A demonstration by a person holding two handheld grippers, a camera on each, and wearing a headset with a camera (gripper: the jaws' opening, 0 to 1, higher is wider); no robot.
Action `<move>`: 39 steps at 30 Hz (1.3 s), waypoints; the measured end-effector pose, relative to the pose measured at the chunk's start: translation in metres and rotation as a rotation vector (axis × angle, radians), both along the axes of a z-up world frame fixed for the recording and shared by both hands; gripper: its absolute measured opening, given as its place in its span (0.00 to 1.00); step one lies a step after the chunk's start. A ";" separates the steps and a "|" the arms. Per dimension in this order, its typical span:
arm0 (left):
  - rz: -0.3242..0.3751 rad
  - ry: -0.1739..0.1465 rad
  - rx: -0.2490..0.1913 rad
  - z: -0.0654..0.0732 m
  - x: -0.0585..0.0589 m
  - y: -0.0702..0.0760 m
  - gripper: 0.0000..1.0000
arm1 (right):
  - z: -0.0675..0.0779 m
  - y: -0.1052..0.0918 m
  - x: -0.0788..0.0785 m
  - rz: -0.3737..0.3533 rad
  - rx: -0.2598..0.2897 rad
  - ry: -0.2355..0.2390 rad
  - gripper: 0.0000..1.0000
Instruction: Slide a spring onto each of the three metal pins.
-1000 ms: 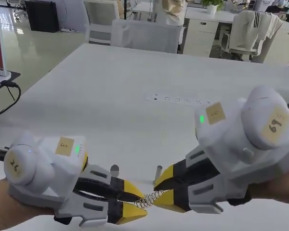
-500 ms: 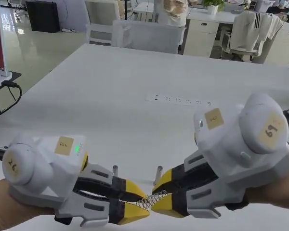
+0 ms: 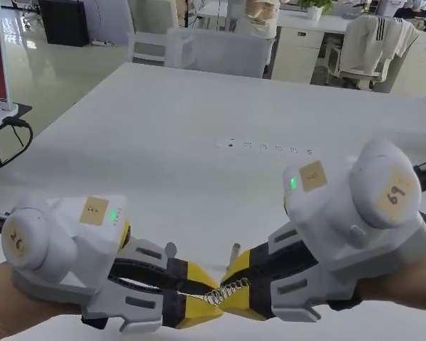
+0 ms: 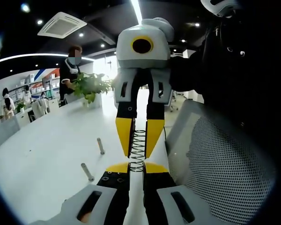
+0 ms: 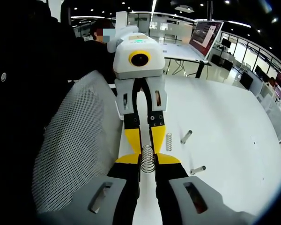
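White table [image 3: 199,135], near edge: left gripper [image 3: 211,300] and right gripper [image 3: 228,291] meet tip to tip, each clamped on one end of a spring [image 3: 236,287]. Beyond the spring, a pin [image 3: 170,250] stands at eleven o'clock, another pin [image 3: 234,253] at twelve.

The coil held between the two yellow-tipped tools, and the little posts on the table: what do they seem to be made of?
The spring looks like thin bare steel wire: silvery, with bright glints along its turns. The pins seem to be solid metal too, grey with a duller sheen and no paint. The look alone does not settle which metal either one is.
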State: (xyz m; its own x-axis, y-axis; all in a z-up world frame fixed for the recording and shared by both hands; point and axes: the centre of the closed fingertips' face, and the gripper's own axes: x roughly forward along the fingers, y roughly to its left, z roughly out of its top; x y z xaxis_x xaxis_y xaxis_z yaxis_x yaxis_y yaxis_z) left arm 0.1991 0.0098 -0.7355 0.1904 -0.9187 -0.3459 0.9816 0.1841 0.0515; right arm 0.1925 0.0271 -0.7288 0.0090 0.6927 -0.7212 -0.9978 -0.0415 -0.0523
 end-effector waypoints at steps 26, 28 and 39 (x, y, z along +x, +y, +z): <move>0.052 0.058 0.028 -0.015 0.007 0.006 0.18 | -0.003 -0.007 0.006 -0.023 -0.061 0.011 0.09; 0.063 0.067 0.034 -0.019 0.008 0.009 0.20 | -0.003 -0.010 0.008 -0.032 -0.066 0.010 0.09; 0.154 0.067 0.022 -0.018 0.022 0.036 0.31 | -0.005 -0.025 0.016 -0.063 -0.098 0.002 0.09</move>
